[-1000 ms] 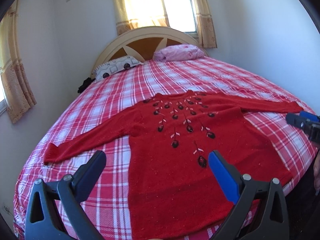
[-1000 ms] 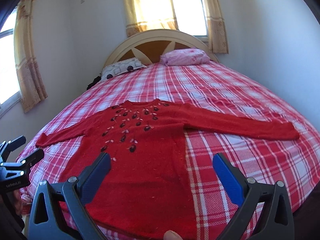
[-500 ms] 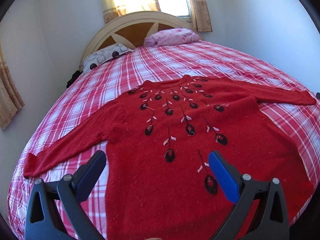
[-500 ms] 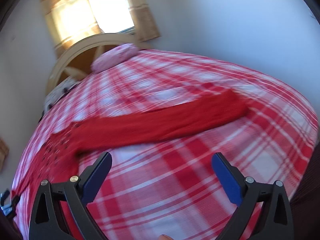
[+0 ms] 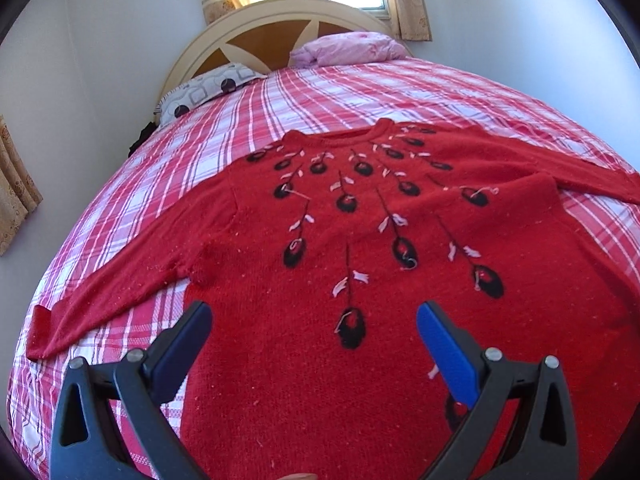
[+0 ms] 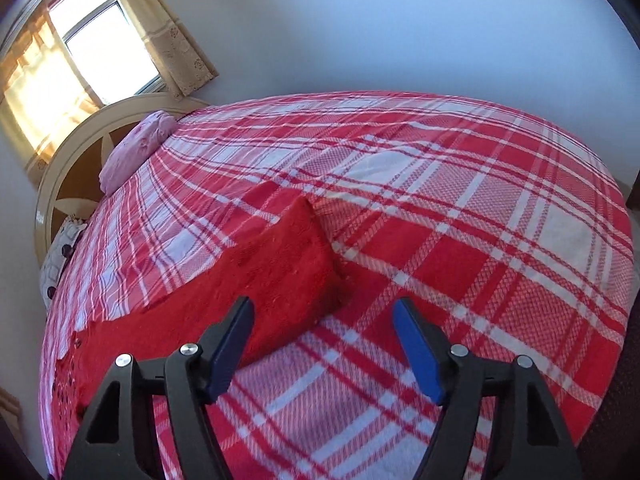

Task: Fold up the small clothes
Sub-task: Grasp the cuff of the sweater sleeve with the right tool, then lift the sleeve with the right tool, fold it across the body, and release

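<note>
A red sweater [image 5: 320, 240] lay spread flat, front up, on the bed [image 5: 320, 92] with its red and white checked cover. The left claw [image 5: 314, 316] hovered over the lower body of the sweater, its two fingers wide apart with nothing between them; a dark flower of the knitted pattern showed on the cloth in the gap. The left sleeve [image 5: 120, 280] ran out beyond the claw's left finger, and the neck lay ahead of it, toward the headboard [image 5: 280, 20].

The right claw [image 6: 324, 328] hung over the end of the right sleeve [image 6: 280, 264]. Its jaws had just been closing but stood apart, gripping nothing. The cuff lay just ahead of the left finger [image 6: 232, 340], reaching partly into the gap, while the right finger was over bare cover. A pink pillow [image 6: 136, 152] and a patterned pillow [image 5: 208, 92] lay far ahead, by the headboard.
</note>
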A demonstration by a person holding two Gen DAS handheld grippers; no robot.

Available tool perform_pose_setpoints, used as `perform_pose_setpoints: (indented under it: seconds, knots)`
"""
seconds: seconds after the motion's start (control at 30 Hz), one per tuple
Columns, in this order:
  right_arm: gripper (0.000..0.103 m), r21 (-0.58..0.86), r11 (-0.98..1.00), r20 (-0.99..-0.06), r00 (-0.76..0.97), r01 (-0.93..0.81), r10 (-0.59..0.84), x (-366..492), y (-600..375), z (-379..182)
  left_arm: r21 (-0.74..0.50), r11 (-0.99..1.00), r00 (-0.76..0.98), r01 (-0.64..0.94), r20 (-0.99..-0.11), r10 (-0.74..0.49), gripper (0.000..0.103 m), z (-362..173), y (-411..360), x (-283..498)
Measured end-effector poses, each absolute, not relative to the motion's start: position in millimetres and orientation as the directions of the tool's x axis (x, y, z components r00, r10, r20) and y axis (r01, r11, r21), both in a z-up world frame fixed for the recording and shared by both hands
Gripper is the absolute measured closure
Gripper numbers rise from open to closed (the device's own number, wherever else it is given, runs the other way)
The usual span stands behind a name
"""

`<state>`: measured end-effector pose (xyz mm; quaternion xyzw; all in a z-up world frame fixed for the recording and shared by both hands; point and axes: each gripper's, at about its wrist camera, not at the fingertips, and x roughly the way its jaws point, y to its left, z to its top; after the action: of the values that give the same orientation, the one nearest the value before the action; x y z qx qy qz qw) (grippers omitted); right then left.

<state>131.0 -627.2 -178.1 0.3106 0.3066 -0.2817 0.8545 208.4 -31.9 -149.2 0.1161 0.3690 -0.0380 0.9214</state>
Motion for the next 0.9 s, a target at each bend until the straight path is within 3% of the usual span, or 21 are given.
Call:
perform_pose_setpoints:
  seconds: [0.1,0.17,0.3,0.53,0.9]
  knots:
    - [0.052,0.369,0.648,-0.699,0.659,0.666,-0.278,140.2,-632.4,-180.0,0.183,0.971,0.719,0.154,-0.695,0.017,0.0,-153.1,-30.5,210.7]
    - [0.058,0.371,0.647,-0.7,0.659,0.666,-0.276,143.1,-635.2,-181.1,0.18,0.971,0.715,0.155,-0.699,0.015,0.0,-155.3,-30.0,211.0]
    - [0.084,0.376,0.652,-0.711,0.656,0.659,-0.252,151.4,-636.3,-180.2,0.171,0.974,0.714,0.151,-0.7,0.012,0.0,-155.5,-26.6,210.1]
    - [0.088,0.366,0.707,-0.692,0.685,0.605,-0.228,169.5,-614.1,-157.7,0.151,0.978,0.719,0.146,-0.695,0.0,0.0,-152.4,-16.4,207.3]
    - [0.089,0.331,0.86,-0.611,0.783,0.387,-0.117,236.8,-525.7,-77.3,0.111,0.985,0.721,0.13,-0.693,-0.017,0.0,-153.4,-4.1,204.3]
